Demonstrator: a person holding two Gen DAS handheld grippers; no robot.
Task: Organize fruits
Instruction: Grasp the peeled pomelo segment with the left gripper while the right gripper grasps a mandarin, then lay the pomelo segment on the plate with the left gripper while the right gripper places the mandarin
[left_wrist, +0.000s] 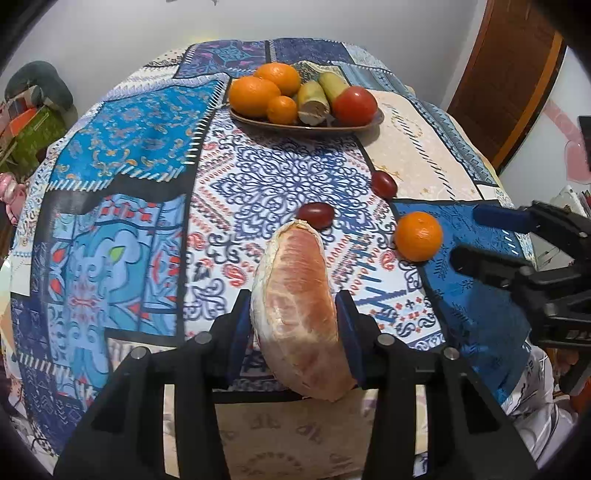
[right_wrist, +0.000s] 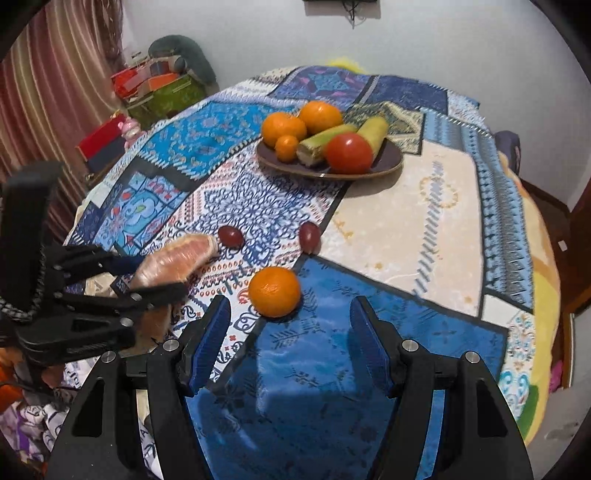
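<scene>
Left tongs (left_wrist: 295, 314) clenched on pomelo wedge (left_wrist: 299, 306), above worktop (left_wrist: 288, 177). Soft flesh may squash or slip. Right tongs (right_wrist: 290, 332) released near mandarin (right_wrist: 274, 291), which may roll if nudged.

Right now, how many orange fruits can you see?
4. Three sit on the plate: two big, one small. One lies loose on the tablecloth. More may hide behind them.

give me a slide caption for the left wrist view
Left gripper holds a pomelo wedge toward the fruit plate.
</scene>
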